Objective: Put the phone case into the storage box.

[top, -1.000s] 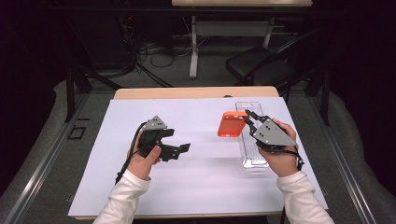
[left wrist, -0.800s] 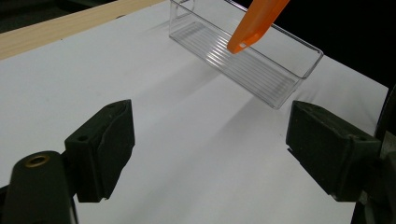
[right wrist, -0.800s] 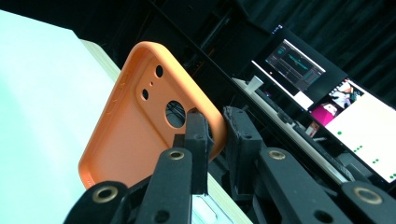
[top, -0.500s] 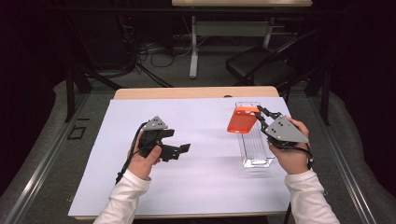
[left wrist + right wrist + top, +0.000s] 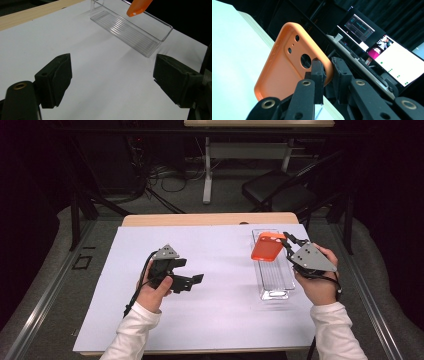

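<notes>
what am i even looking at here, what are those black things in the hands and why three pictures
A person sits at a table covered by a white sheet and holds a tool in each hand: a hand-held gripper with two black jaws. The high view looks down from above. The other two come from cameras riding on each tool, looking along its jaws. The left hand-held gripper is open and holds nothing; its view looks across the sheet at a clear plastic tray. The right hand-held gripper is shut on the edge of an orange phone case, held above the tray.
</notes>
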